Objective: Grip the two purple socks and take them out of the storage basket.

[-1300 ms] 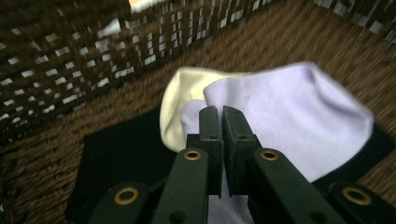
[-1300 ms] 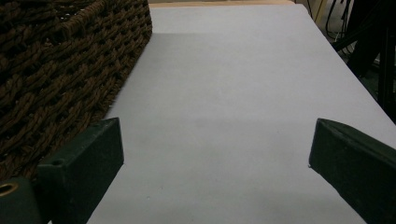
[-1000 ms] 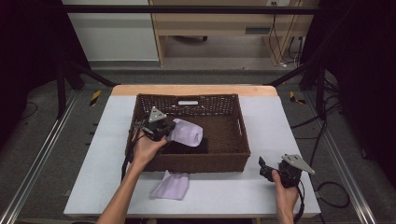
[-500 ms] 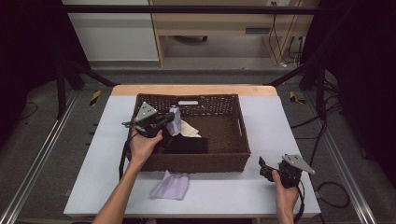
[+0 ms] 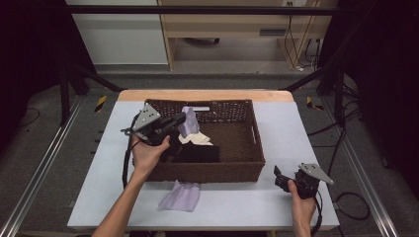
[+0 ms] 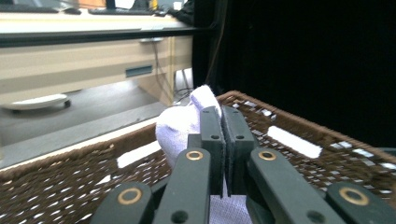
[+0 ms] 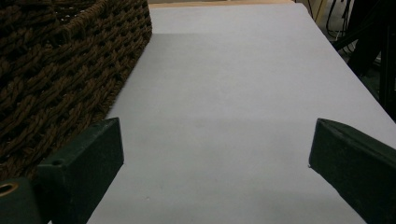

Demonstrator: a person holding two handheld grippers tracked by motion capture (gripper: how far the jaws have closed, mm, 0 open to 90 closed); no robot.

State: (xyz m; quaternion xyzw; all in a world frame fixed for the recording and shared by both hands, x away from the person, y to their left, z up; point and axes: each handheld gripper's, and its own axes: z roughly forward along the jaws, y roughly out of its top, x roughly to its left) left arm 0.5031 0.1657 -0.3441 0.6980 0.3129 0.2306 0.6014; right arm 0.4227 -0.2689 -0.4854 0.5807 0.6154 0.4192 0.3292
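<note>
My left gripper is shut on a lavender cloth, holding it above the far left part of the brown wicker basket. In the left gripper view the jaws stand pressed together, with the lavender cloth bulging out to their left and below, and the basket's rim behind. My right gripper rests open near the table's front right corner, apart from the basket. The right gripper view has its jaws wide apart with bare table between them.
A cream cloth and a black cloth lie inside the basket. A second lavender cloth lies on the white table just in front of the basket. The basket's wall stands close to the left of my right gripper.
My left gripper has risen and tilted up, drawing the lavender cloth up out of the basket. The right gripper has stayed in place.
</note>
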